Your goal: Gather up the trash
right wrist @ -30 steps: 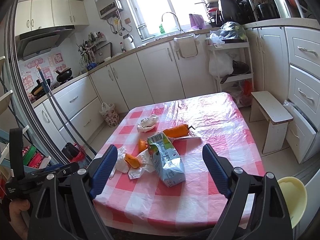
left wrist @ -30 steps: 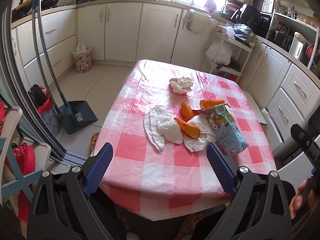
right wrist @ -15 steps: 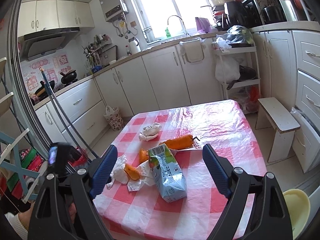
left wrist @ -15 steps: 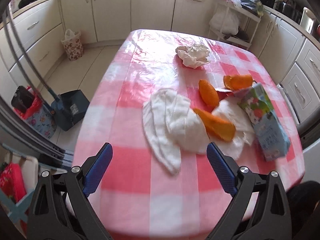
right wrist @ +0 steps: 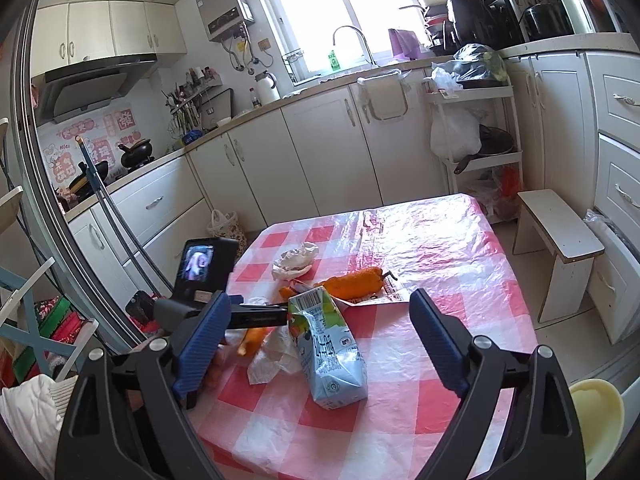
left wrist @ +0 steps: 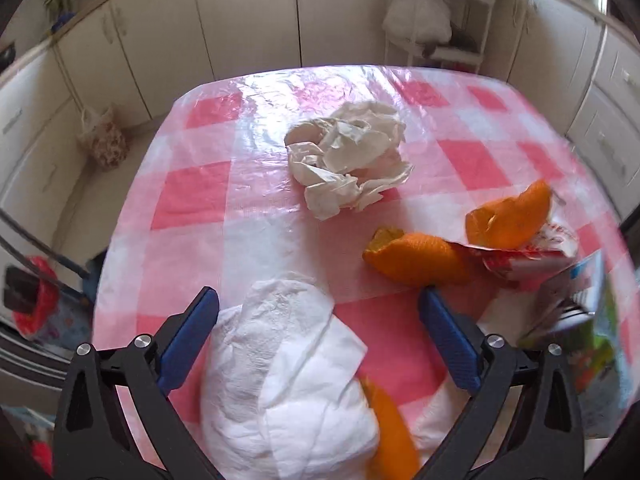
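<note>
Trash lies on the pink checked table (left wrist: 200,192). There is a flat white tissue (left wrist: 288,380), a crumpled paper ball (left wrist: 348,160), orange peels (left wrist: 416,260) (left wrist: 508,220), a red and white wrapper (left wrist: 532,256) and a juice carton (right wrist: 328,356). My left gripper (left wrist: 316,300) points steeply down just over the white tissue. Its jaws are opening, the tissue lies between them and the pads do not press on it. My right gripper (right wrist: 320,296) hangs open at the near edge, facing the carton and apart from it. The left gripper's screen (right wrist: 200,266) shows beside the peels.
A floral bag (left wrist: 104,140) sits on the floor by the cabinets. A white stool (right wrist: 560,236) and a wire rack (right wrist: 472,128) stand right of the table. A yellow bowl (right wrist: 596,412) is at the lower right, and a broom handle (right wrist: 116,216) leans at the left.
My left gripper has moved forward and down over the table, so the white tissue now lies between its jaws. It has also come into the right wrist view. The right gripper has hardly moved.
</note>
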The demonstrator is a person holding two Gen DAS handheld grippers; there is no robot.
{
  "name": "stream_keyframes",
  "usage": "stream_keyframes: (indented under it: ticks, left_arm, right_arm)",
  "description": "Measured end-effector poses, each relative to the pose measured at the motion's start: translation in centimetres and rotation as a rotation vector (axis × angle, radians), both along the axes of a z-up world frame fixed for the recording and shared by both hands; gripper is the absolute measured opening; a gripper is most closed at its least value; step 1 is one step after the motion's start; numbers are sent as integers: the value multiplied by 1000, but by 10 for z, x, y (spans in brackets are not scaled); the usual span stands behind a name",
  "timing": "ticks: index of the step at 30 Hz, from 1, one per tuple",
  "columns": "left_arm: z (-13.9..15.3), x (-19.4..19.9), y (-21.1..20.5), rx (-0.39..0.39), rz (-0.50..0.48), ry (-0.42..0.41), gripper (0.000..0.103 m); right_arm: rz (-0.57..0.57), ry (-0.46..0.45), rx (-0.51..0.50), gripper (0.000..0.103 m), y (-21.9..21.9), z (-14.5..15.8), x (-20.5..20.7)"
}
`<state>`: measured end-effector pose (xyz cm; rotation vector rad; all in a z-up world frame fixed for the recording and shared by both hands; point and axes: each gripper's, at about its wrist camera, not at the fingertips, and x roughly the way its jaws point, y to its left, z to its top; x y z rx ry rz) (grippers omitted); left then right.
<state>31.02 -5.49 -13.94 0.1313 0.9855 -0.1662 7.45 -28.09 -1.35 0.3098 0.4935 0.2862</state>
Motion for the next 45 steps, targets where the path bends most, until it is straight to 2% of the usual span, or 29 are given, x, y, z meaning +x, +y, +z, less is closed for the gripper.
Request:
stream_keyframes:
  ticks: [12, 18, 33, 45]
  left_arm:
    - [0, 2, -4, -2, 4, 1, 97]
    - [0, 3, -4, -2, 4, 1, 97]
    - [0, 2, -3, -2, 4, 1, 97]
    - [0, 2, -2, -2, 4, 1, 97]
  right_arm:
    - [1, -17, -22, 90, 7, 4, -4]
    - [4, -17, -66, 90, 15, 7, -7]
    - [-24, 26, -148, 90, 24, 3, -1]
    - [-25, 25, -152, 90, 23, 2, -2]
